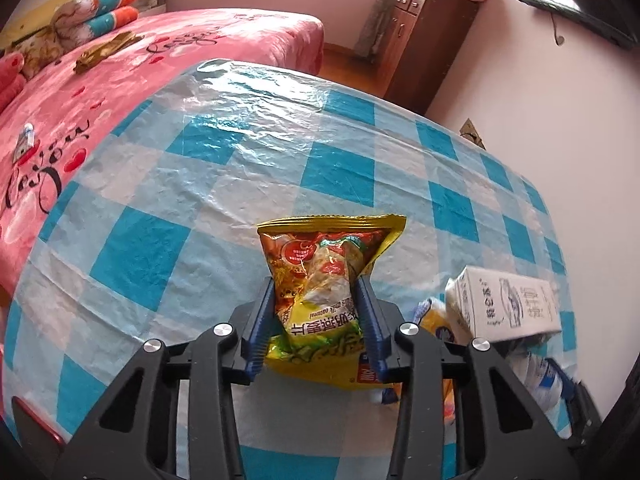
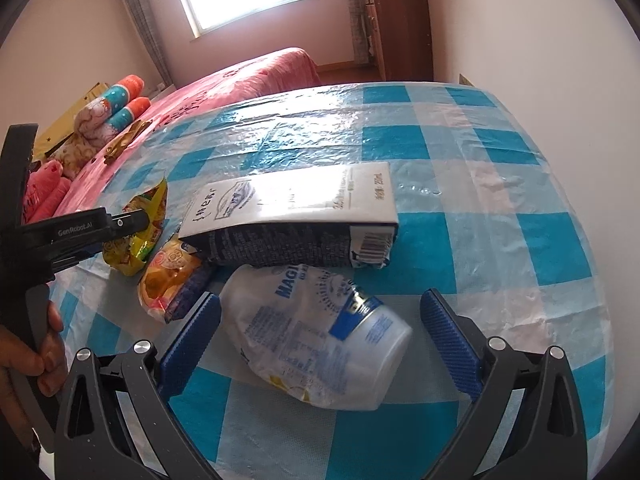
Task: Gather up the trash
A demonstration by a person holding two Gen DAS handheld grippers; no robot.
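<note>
My left gripper (image 1: 316, 292) is shut on a yellow snack bag (image 1: 324, 280), both blue pads pinching its sides on the blue checked tablecloth (image 1: 200, 184). From the right wrist view the same bag (image 2: 138, 224) shows at the left with the left gripper (image 2: 136, 222) clamped on it. My right gripper (image 2: 320, 312) stands open, its pads either side of a crumpled clear plastic bottle (image 2: 316, 344) without touching it. A white milk carton (image 2: 288, 212) lies just beyond the bottle. A small orange wrapper (image 2: 172, 276) lies left of the bottle.
The milk carton (image 1: 504, 304) and the bottle (image 1: 540, 380) lie at the right of the left wrist view. A pink bed (image 1: 120, 80) with pillows borders the table on the left. A wooden cabinet (image 2: 400, 20) stands at the far wall. A hand (image 2: 36, 356) grips the left tool.
</note>
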